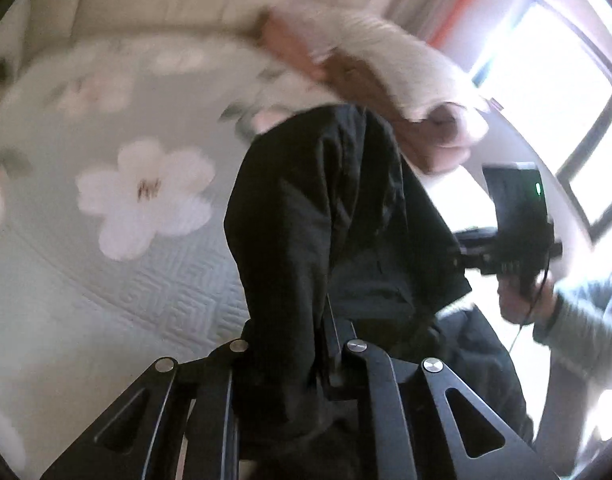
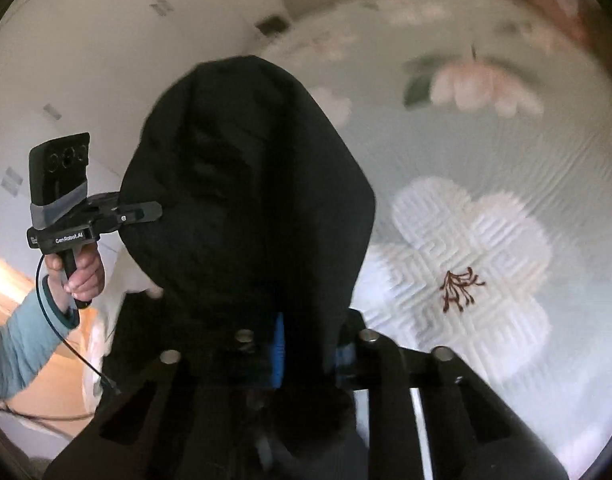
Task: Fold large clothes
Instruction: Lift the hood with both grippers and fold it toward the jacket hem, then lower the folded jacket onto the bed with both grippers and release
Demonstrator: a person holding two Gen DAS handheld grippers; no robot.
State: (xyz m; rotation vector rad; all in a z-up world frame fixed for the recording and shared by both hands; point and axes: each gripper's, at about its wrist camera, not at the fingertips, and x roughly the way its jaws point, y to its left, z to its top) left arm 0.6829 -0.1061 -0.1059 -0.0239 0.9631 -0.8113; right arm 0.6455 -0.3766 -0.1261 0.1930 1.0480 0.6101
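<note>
Below, a pale floral quilt (image 2: 465, 240) covers the bed.

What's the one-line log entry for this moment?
phase: lifting | left gripper: shut on black garment | right gripper: shut on black garment | below: floral bedspread

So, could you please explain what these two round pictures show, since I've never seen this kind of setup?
No robot here: a person holds a pistol-grip gripper in each hand, each carrying a fisheye camera that looks along its fingers. The left camera shows the left gripper pinching a black garment, with the right gripper off to the side. The right camera shows the right gripper clamped on the same garment, and the left gripper gripping its edge. The garment hangs lifted above a pale bedspread with white flowers.
</note>
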